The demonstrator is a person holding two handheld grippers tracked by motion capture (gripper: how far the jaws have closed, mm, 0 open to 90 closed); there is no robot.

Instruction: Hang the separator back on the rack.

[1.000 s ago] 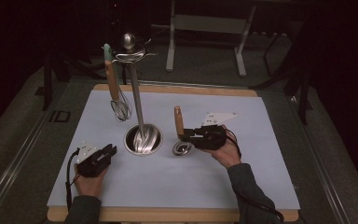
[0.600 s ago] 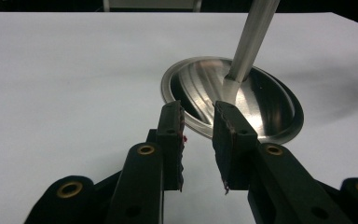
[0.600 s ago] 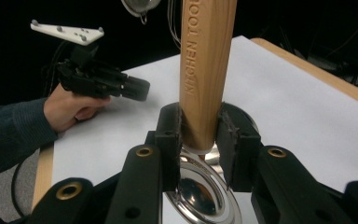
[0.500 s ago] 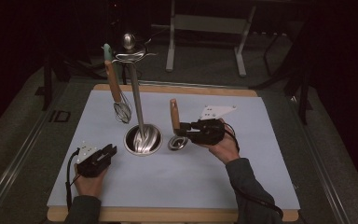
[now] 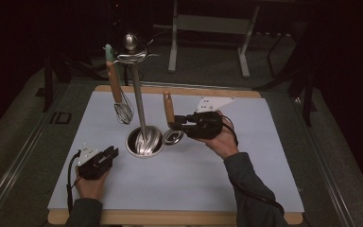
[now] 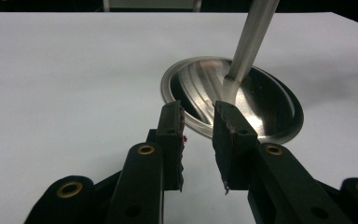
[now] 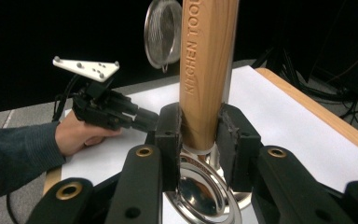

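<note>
So the right gripper (image 5: pixel 178 125) has its fingers clenched on the wooden handle (image 7: pixel 205 70) of a small strainer-type tool, handle upright. The tool's metal head (image 5: pixel 173 137) sits just right of the stand's base bowl (image 5: pixel 144 141), low over the white worktop (image 5: pixel 208 170); can't tell from the high view if it's touching or lifted off.

Right gripper view shows stuff the high view doesn't: "KITCHEN TOOL" engraved on the handle w/ the rest cut off by the top edge, and both pads tight against the wood. Head is mostly hidden under the fingers there, only a shiny rim pokes out.

Left gripper (image 5: pixel 108 155) sits on the worktop left of the base bowl, fingers released w/ nothing between them. Its own view has the bowl and lower pole (image 6: pixel 249 42) right ahead; top of the pole is cut off.

Whisk (image 5: pixel 123 111) hangs on the stand, left of the pole. The hooks up top are too dark and tangled to make out.
</note>
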